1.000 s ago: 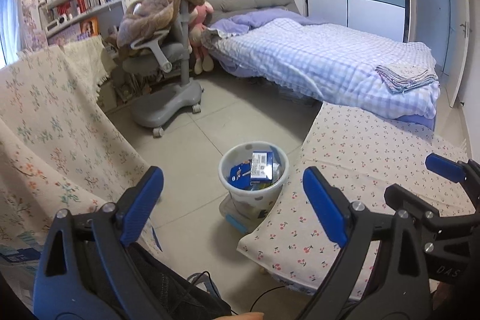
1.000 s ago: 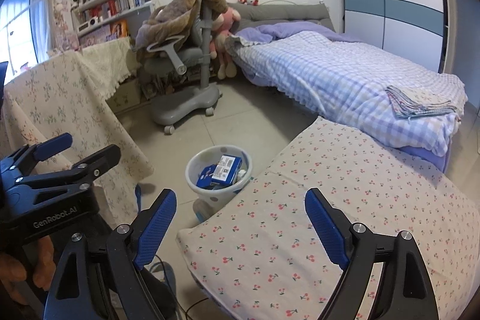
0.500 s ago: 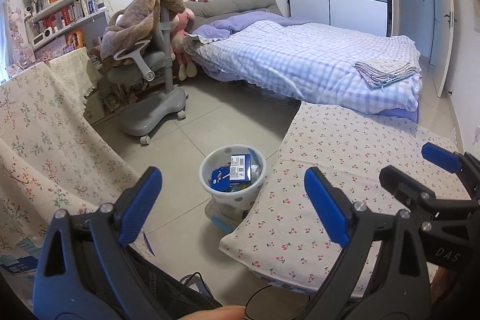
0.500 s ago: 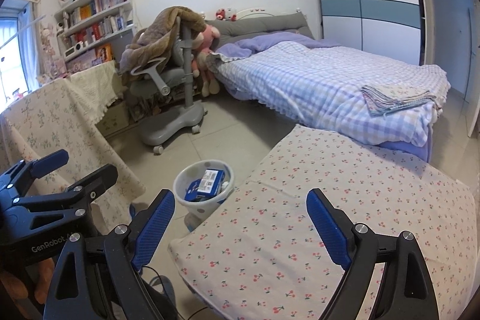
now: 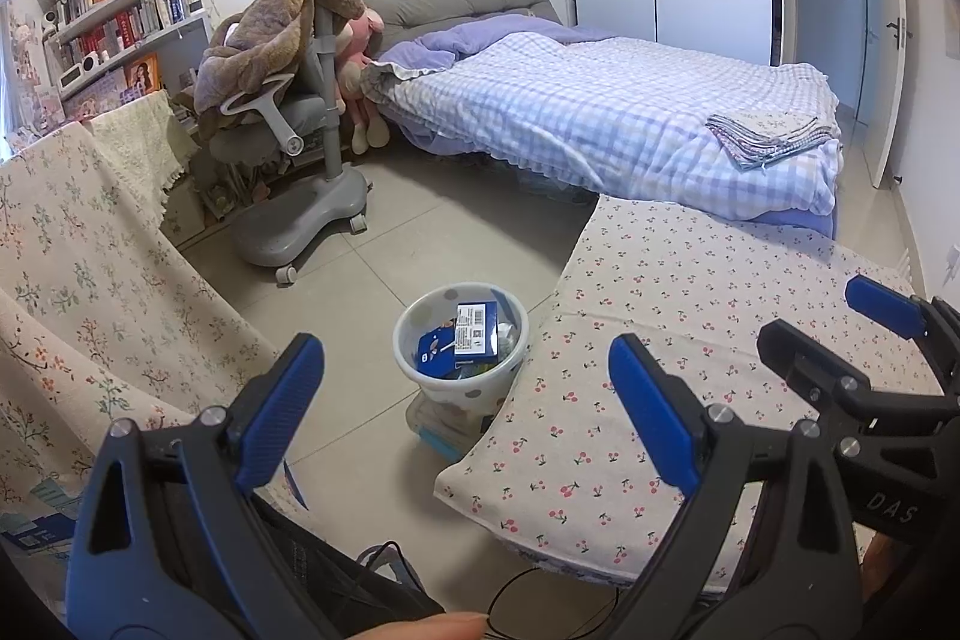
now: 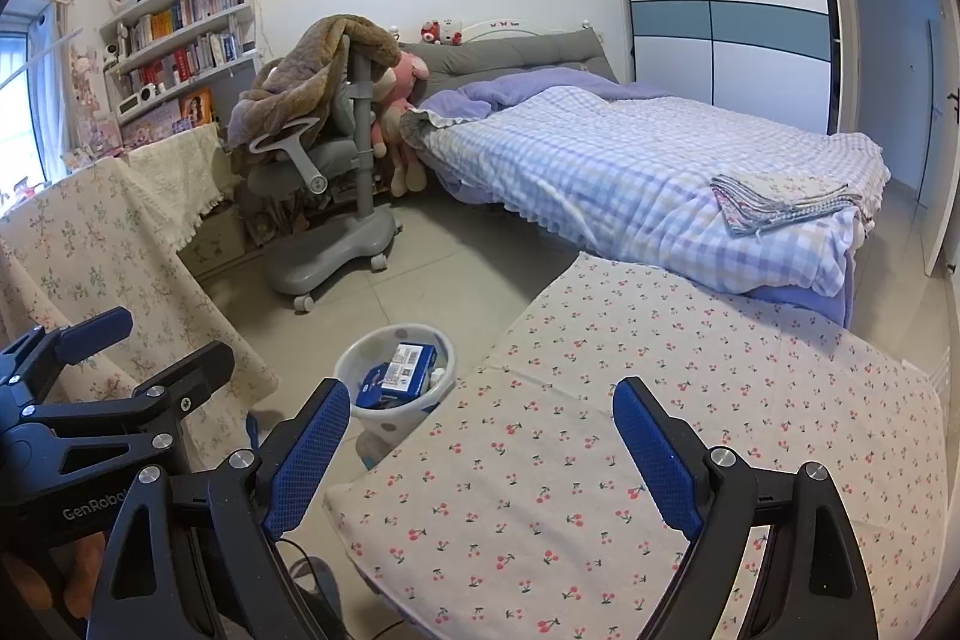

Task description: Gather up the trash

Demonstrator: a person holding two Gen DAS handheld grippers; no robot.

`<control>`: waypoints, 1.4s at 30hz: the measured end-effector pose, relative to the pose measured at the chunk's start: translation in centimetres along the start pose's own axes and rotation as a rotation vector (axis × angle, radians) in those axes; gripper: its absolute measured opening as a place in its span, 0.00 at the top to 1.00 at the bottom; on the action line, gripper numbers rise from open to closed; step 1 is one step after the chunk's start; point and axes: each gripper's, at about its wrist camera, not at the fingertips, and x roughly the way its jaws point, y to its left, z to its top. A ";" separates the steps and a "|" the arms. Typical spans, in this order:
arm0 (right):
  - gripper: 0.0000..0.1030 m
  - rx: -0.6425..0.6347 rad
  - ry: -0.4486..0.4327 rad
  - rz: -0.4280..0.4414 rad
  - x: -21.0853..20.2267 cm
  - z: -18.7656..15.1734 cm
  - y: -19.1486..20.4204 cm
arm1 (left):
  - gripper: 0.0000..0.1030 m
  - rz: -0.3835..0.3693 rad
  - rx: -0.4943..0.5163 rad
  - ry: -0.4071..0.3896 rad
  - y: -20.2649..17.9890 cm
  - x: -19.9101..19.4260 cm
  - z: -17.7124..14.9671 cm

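The left gripper [image 5: 462, 400], black with blue ribbed pads, hangs with its two fingers spread wide and nothing between them. The right gripper [image 6: 480, 442], of the same build, is also spread wide and empty, held above the flat surface covered in white cherry-print cloth [image 6: 690, 430].

In the left wrist view, the small white dotted plastic trash bin [image 5: 461, 340] stands on the grey tiled floor [image 5: 384, 268] at about 12 o'clock from the gripper, framed between the two blue pads. It sits just beside the left edge of the cherry-print cloth [image 5: 690, 340]. Inside it lie blue and white cardboard boxes [image 5: 474, 334], one showing a barcode label. In the right wrist view the bin [image 6: 393, 382] appears at about 11 o'clock, close to the left fingertip, with the boxes [image 6: 405, 379] visible in it.

A beige floral cloth [image 5: 90, 280] drapes over furniture at 9 o'clock. Beyond the bin, at about 11 o'clock, stands a grey wheeled desk chair [image 5: 300, 172] with a brown plush blanket [image 5: 270, 28] thrown over it. A bed with a blue checked quilt [image 5: 600, 112] fills the 1 o'clock area, a folded cloth stack [image 5: 768, 136] resting near its foot.
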 end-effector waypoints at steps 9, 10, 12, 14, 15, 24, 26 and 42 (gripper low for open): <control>0.12 0.001 0.000 0.000 0.1 0.0 0.0 | 0.07 -0.005 -0.001 0.011 0.0 0.4 -0.1; 0.12 0.000 0.001 0.000 0.1 0.0 0.0 | 0.07 -0.005 0.001 0.010 0.0 0.5 -0.1; 0.12 0.000 0.000 -0.001 0.2 0.0 -0.1 | 0.07 -0.006 0.001 0.012 -0.1 0.5 -0.1; 0.12 0.001 0.001 -0.001 0.2 0.0 -0.1 | 0.07 -0.009 0.001 0.012 -0.1 0.6 -0.1; 0.12 0.002 0.001 -0.002 0.2 0.0 -0.1 | 0.07 -0.012 0.003 0.016 -0.2 0.7 -0.1; 0.12 0.009 0.000 -0.008 0.5 0.1 -0.6 | 0.07 -0.021 0.008 0.025 -0.6 1.1 0.0; 0.12 0.008 0.001 -0.008 0.6 0.1 -0.7 | 0.07 -0.019 0.007 0.021 -0.5 1.0 0.0; 0.12 0.007 0.001 -0.005 0.6 0.1 -0.9 | 0.07 -0.014 0.007 0.012 -0.6 1.1 0.1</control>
